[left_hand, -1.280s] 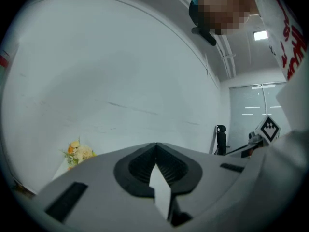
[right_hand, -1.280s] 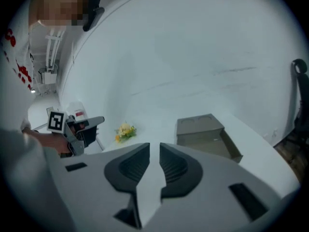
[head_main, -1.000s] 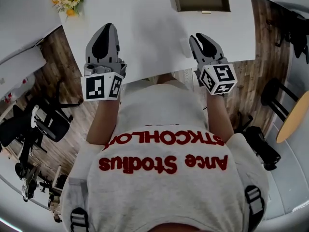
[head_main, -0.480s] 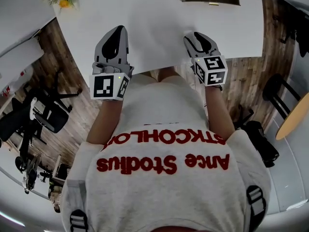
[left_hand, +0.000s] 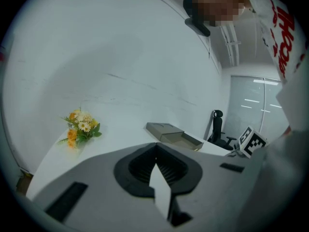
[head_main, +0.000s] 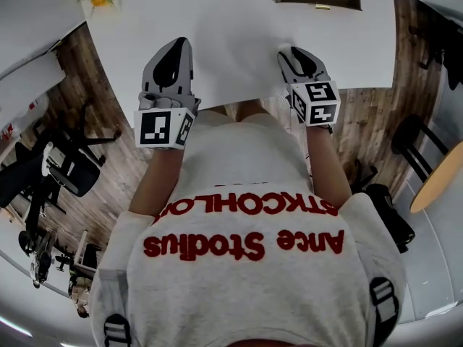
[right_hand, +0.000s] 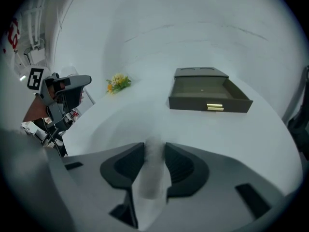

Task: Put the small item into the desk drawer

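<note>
The right gripper (right_hand: 154, 149) has just been closing on the pale small item (right_hand: 152, 178), which is sitting between its pads on the white desk (right_hand: 231, 139). The left gripper (left_hand: 156, 151) is staying out of it, jaws together and empty. The pickup looks under way; next comes lifting the item and carrying it forward to the open drawer (right_hand: 207, 92).

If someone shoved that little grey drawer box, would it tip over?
Probably not: the drawer box is low and wide, flat on the white table. It would likely slide instead; a push on its gold handle might just close it.
</note>
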`<control>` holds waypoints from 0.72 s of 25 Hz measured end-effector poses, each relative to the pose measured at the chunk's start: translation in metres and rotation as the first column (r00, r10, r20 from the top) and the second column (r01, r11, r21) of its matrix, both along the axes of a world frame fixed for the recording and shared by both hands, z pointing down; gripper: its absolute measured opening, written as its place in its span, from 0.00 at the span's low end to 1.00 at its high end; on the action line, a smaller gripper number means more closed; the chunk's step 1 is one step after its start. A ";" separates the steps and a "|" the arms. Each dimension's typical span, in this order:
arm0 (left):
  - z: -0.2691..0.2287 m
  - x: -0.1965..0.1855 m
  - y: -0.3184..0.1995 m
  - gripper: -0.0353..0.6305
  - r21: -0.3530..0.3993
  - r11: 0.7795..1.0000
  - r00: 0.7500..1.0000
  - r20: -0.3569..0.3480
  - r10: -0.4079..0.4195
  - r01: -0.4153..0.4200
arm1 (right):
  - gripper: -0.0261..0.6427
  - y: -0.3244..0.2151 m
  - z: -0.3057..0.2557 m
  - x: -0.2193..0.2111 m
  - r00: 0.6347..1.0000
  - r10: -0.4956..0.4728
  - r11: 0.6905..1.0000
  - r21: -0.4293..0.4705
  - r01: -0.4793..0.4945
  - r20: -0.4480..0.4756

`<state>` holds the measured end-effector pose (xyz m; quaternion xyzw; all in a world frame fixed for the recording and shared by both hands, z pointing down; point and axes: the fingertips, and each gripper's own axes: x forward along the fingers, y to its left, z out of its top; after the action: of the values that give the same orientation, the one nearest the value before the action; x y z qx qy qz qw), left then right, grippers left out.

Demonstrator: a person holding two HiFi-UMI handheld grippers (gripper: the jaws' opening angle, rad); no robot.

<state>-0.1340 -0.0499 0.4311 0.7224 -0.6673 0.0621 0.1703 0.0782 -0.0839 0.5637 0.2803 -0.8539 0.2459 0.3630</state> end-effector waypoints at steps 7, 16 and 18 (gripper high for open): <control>-0.019 -0.012 -0.005 0.06 0.053 0.998 0.999 0.031 -0.023 0.021 | 0.25 -0.022 -0.037 -0.008 0.996 0.031 0.996 0.077 -0.038 0.080; -0.055 -0.039 -0.016 0.06 0.153 0.987 0.995 0.077 -0.066 0.054 | 0.24 -0.066 -0.110 -0.016 0.975 0.057 0.968 0.227 -0.106 0.213; -0.067 -0.043 -0.024 0.06 0.190 0.980 0.993 0.089 -0.073 0.055 | 0.24 -0.078 -0.133 -0.018 0.961 0.064 0.954 0.266 -0.138 0.270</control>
<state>-0.1771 -0.0735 0.3645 0.7095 -0.7005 0.0281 0.0715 0.0600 -0.1623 0.4302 0.3384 -0.9045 0.1746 0.1920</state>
